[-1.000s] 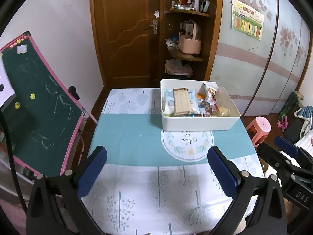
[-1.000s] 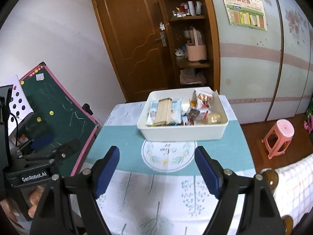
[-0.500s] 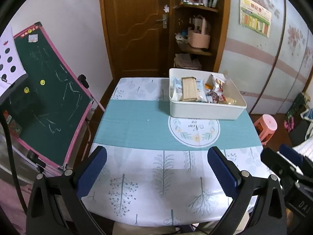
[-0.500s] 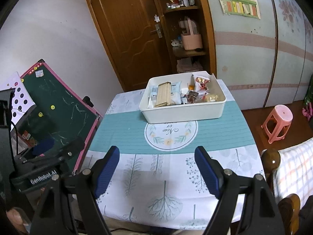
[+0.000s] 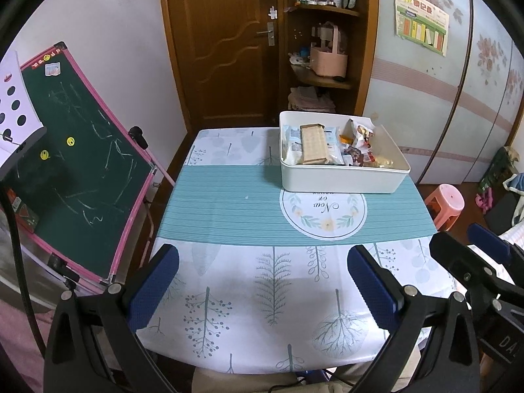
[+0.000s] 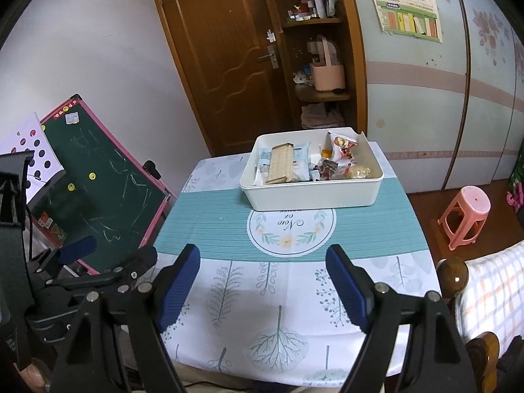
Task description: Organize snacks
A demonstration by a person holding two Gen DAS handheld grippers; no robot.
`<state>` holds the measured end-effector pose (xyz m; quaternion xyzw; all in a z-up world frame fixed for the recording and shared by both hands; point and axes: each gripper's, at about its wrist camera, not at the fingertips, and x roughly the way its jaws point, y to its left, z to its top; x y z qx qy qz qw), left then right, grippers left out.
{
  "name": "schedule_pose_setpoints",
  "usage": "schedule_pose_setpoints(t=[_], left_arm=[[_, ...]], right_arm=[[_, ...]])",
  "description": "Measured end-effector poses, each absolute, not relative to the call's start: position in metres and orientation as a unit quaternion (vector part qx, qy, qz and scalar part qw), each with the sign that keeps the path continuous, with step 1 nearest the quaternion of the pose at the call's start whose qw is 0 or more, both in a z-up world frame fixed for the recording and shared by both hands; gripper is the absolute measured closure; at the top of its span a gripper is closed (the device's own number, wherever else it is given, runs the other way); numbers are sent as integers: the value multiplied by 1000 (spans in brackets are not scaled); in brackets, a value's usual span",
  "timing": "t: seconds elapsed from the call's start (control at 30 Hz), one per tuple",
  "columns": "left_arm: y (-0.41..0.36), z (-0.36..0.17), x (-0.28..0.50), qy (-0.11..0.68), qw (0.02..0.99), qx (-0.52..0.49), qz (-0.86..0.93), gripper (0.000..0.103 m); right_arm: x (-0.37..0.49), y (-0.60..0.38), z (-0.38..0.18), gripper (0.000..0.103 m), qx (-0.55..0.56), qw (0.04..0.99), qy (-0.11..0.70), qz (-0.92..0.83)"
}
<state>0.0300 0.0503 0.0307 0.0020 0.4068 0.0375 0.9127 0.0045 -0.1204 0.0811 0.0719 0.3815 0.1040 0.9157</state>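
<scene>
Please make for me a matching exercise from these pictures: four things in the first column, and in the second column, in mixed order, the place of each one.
Things:
1. white bin
2. pink stool
3. green chalkboard
4. pink basket

Places:
A. on the wooden shelf beside the door
B. on the floor, to the right of the table
C. on the far part of the table, with snacks inside
D. leaning to the left of the table

Right pairs: 1-C, 2-B, 3-D, 4-A
</scene>
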Motion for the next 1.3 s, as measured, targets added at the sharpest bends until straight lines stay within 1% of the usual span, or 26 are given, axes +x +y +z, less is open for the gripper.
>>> schedule_pose_setpoints(t=[1.3], left_arm=[[56,18,35,428,903,7,24,1]], right_arm=[[9,-120,69,23,89,910,395,92]])
